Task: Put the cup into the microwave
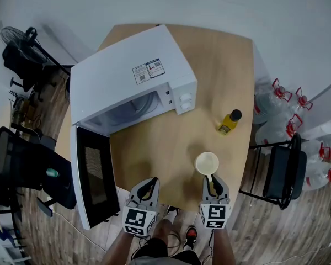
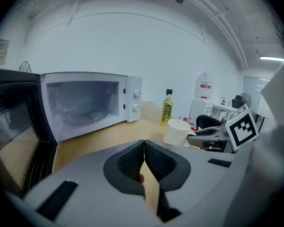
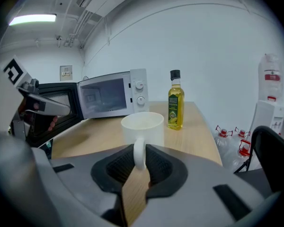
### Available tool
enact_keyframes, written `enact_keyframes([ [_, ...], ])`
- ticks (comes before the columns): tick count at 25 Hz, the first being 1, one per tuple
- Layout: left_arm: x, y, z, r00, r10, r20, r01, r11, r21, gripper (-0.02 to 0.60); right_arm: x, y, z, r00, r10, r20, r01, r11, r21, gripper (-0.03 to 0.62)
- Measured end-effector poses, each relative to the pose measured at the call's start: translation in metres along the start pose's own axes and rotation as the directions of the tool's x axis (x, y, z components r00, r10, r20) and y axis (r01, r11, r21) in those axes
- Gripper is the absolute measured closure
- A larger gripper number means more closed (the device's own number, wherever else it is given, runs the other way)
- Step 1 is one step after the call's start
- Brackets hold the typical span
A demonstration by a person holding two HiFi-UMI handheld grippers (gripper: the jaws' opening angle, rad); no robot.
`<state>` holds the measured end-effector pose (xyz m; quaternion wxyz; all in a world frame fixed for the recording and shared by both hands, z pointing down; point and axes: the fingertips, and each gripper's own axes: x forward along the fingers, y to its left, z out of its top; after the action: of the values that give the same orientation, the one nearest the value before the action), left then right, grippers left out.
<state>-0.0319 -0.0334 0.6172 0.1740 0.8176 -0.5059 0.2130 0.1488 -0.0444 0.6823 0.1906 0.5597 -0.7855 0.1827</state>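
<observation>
A white cup [image 1: 207, 163] stands upright on the wooden table [image 1: 220, 65] near its front edge, with its handle [image 3: 139, 156] turned toward me. My right gripper [image 1: 212, 179] is shut on that handle, a pad against each side. The white microwave [image 1: 132, 79] sits at the table's back left, and its dark door [image 1: 94, 175] swings wide open toward me. Its cavity [image 2: 85, 103] looks empty. My left gripper [image 1: 148, 182] hovers over the table's front edge, left of the cup, shut with nothing between its pads [image 2: 135, 160].
A yellow oil bottle [image 1: 230, 122] stands behind and right of the cup. A black chair [image 1: 284, 173] and several water jugs [image 1: 281, 101] are off the table's right side. An office chair [image 1: 27, 164] and a fan [image 1: 16, 43] stand at the left.
</observation>
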Motion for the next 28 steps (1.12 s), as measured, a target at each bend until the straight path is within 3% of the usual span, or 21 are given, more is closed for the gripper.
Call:
enact_keyframes([
  [16, -0.009, 0.009, 0.005, 1.0, 0.004, 0.02, -0.004, 1.0, -0.006, 0.558, -0.001, 0.0, 0.012, 0.999, -0.014, 0.03, 0.015, 1.0, -0.022, 0.549],
  [28, -0.035, 0.024, 0.05, 0.993, 0.027, 0.116, -0.028, 1.0, 0.008, 0.558, -0.025, 0.021, 0.077, 0.993, 0.005, 0.119, 0.002, 0.998, -0.057, 0.549],
])
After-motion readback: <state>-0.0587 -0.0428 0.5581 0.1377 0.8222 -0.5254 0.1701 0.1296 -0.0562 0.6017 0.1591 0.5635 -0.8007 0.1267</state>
